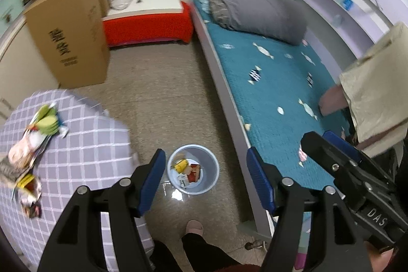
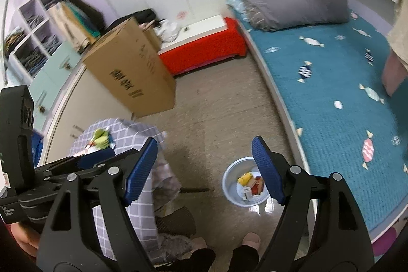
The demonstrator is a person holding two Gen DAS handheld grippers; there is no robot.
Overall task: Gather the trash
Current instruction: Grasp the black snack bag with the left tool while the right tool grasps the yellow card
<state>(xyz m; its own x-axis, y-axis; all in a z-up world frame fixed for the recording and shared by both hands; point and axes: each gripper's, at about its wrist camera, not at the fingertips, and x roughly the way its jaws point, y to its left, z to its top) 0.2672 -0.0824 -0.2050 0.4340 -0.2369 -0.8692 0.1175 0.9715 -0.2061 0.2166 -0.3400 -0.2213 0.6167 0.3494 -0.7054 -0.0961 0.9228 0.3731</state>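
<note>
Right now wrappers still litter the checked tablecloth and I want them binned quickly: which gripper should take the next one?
Probably left: the left gripper is open, empty, beside the crumpled wrappers.

Both views are evenly and fairly brightly lit, with soft, diffuse light and no hard shadows. A patch of glare shines on the floor just below the bin, between the left gripper's blue pads; the right wrist view shows the same sheen under the bin, between the right gripper's pads. Fisheye distortion bows the bed edge beyond the tongs (strongly toward the rim), and dark vignetting fills the corners. Motion blur softens the cardboard box and the far wall, while the tongs stay sharp.
</note>
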